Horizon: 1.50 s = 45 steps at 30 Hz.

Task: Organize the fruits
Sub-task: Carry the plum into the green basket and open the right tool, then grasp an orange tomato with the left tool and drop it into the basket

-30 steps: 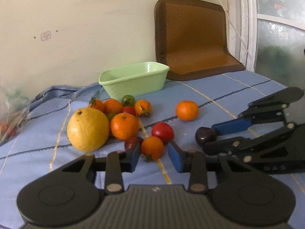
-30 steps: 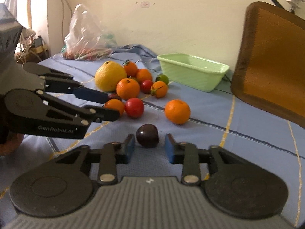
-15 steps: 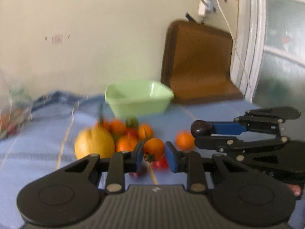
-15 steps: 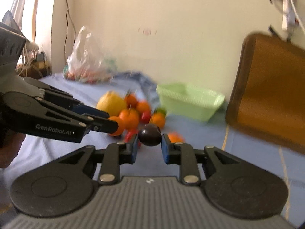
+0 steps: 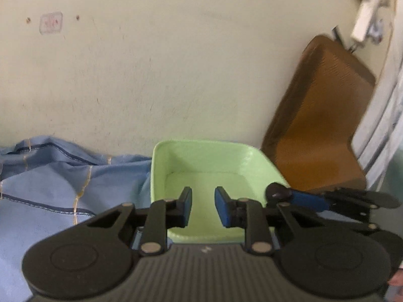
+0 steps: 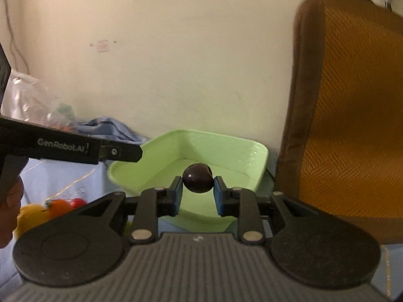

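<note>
A light green plastic basin (image 5: 209, 161) (image 6: 201, 148) stands on the blue cloth by the wall, and no fruit shows inside it. My left gripper (image 5: 203, 202) is over the basin with its jaws apart and nothing between them. My right gripper (image 6: 197, 190) is shut on a dark purple plum (image 6: 197, 178) and holds it above the basin's near side. The plum (image 5: 277, 191) also shows at the right of the left wrist view. Several oranges and tomatoes (image 6: 60, 205) and a yellow citrus (image 6: 27, 216) lie low on the left.
A brown cushion (image 5: 320, 125) (image 6: 352, 105) leans on the wall right of the basin. Bunched blue cloth (image 5: 63, 176) lies to the left. A plastic bag (image 6: 32, 105) sits at the far left. The left gripper's arm (image 6: 68, 147) crosses the right wrist view.
Both grippers have moved forward to the basin. The left gripper, which held a small orange fruit, now has its jaws apart and empty. The right gripper still holds the plum.
</note>
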{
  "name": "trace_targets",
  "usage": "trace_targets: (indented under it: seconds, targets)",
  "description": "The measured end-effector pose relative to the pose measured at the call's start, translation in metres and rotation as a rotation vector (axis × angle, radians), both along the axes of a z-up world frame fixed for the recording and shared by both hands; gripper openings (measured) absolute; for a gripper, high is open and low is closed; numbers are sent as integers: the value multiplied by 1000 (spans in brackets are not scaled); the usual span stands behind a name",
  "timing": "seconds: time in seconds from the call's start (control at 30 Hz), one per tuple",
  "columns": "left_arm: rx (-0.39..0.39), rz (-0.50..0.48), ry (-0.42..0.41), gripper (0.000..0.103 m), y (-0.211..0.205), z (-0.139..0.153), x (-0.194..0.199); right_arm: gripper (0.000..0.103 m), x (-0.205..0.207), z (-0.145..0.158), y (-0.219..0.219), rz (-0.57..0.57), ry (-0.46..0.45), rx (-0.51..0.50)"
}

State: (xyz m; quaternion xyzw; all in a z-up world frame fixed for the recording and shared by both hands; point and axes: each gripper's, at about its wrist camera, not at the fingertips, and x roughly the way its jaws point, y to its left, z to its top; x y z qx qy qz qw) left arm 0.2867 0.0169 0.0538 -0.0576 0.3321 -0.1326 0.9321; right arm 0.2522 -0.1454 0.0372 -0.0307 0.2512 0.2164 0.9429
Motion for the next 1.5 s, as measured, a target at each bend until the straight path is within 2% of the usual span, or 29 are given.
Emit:
trace_targets:
  seconds: [0.03, 0.13, 0.2, 0.33, 0.47, 0.53, 0.6, 0.7, 0.87, 0.97, 1.07, 1.13, 1.23, 1.33, 1.4, 1.5]
  targets:
    - [-1, 0, 6, 21, 0, -2, 2, 30, 0, -3, -1, -7, 1, 4]
    - [-49, -5, 2, 23, 11, 2, -8, 45, -6, -4, -8, -17, -16, 47]
    - [-63, -27, -2, 24, 17, 8, -21, 45, -16, -1, -11, -10, -40, 72]
    - [-18, -76, 6, 27, 18, 12, -52, 45, -35, -1, -25, -1, -32, 107]
    - [103, -144, 40, 28, -1, 4, -67, 45, -57, -8, -39, 10, 3, 142]
    - [193, -166, 59, 29, -14, -4, -67, 45, -67, -12, -41, 19, 22, 148]
    - [242, -184, 80, 33, -24, -12, -67, 45, -75, -15, -41, 21, 22, 139]
    - [282, -184, 79, 31, -31, -12, -67, 45, -83, -19, -41, 15, -1, 118]
    - [266, -165, 66, 30, -26, -5, -70, 45, -82, -20, -42, 29, -5, 144]
    - [186, -141, 30, 30, -17, 14, -65, 45, -83, -21, -42, 38, -11, 152]
    - [155, -93, -14, 30, -12, 27, -42, 45, -82, -23, -44, 32, -11, 162]
    - [152, -70, -11, 30, -13, 27, -22, 45, -80, -25, -46, 30, 5, 169]
    - [188, -22, 10, 31, -17, 16, 7, 45, -79, -26, -46, 41, 19, 166]
    - [191, 2, 76, 33, -18, 2, 28, 45, -81, -26, -45, 63, 23, 163]
    - [181, 13, 101, 35, -15, 1, 30, 45, -81, -26, -45, 69, 27, 165]
    - [121, 9, 44, 43, 3, 18, 6, 45, -82, -25, -47, 72, 18, 178]
